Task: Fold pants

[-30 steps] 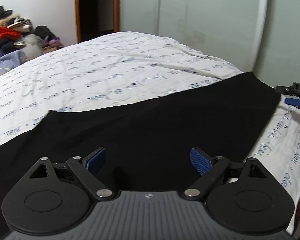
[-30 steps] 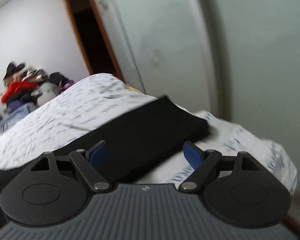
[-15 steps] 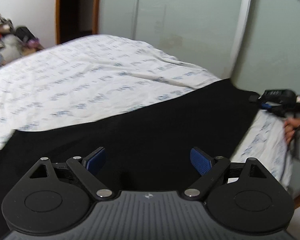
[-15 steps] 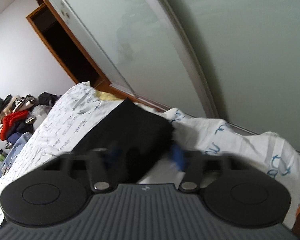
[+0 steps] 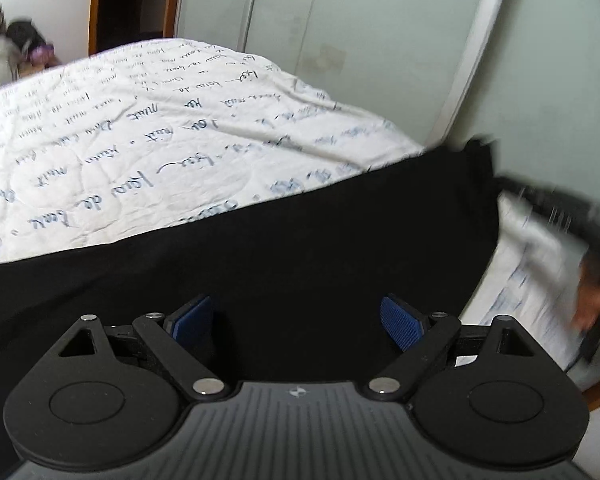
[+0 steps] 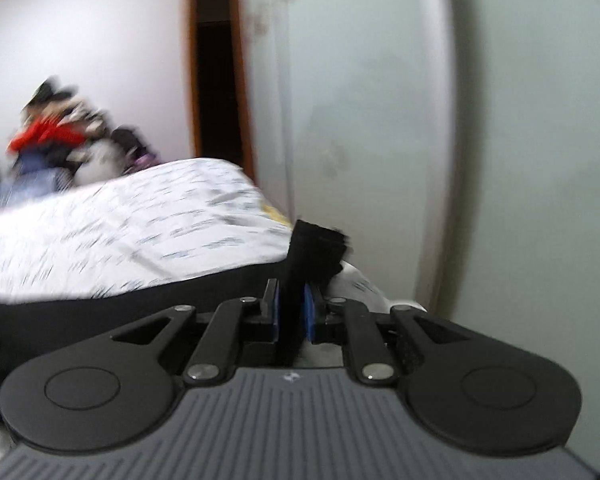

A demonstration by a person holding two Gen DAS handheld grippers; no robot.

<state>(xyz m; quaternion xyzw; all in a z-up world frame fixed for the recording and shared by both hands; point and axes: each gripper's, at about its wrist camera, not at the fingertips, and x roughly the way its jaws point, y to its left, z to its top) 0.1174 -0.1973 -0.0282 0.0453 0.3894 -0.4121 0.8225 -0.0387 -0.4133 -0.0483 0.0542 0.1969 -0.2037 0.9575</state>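
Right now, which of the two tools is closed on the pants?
The right tool: its blue pads pinch the end of the black pants. The left tool hangs wide open above the fabric, gripping nothing.

- We find handwriting-style script printed in dark blue across the white bedspread (image 5: 148, 128), in repeated rows, in the left wrist view.
- We can make out only loose fragments of that script, such as "de" and something like "mit"; we cannot read any full phrase with certainty.
- We see the same printed script on the bedspread (image 6: 140, 216) in the right wrist view, but motion blur makes it unreadable.
- We note a small embossed logo mark (image 5: 299, 391) on the grey ribbed body behind the left claw, and a matching logo mark (image 6: 290, 377) behind the right claw; neither carries letters.
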